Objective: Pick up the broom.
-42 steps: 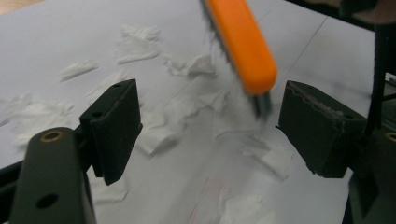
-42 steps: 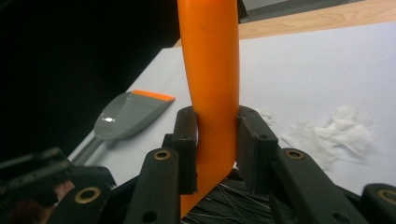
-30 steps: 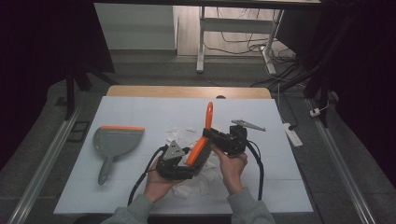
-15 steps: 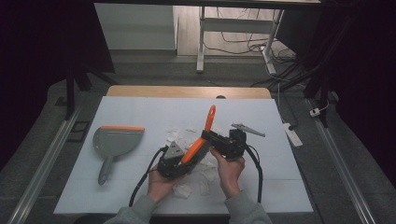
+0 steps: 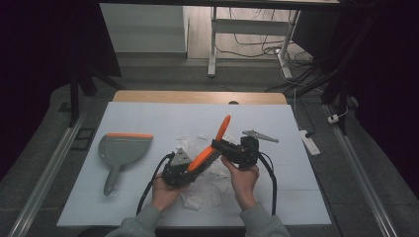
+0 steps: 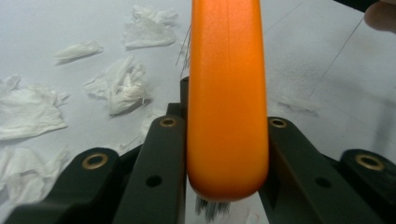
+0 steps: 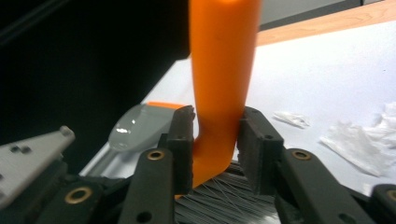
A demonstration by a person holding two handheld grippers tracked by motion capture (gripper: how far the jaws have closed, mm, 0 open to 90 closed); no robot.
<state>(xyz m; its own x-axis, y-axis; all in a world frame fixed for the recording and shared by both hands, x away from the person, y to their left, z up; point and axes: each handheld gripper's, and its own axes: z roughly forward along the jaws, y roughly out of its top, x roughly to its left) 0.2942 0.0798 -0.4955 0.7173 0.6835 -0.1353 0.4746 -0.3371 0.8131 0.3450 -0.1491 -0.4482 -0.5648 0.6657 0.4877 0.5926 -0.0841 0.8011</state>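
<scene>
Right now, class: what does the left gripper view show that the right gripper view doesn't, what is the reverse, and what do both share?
Left gripper view: a person's fingertip at the top corner. Right gripper view: the grey dustpan and the table's wooden edge. Both: the orange brush handle, crumpled paper scraps and the white tabletop.

Orange plastic brush handle (image 6: 227, 93) cut off by the top edge in the left gripper view, its grey bristles (image 7: 219, 198) mostly hidden behind black jaws, grey dustpan (image 7: 140, 126) partly hidden behind the right tool (image 7: 215, 144), crumpled white tissue scraps (image 5: 205, 190) partly covered by hands.
</scene>
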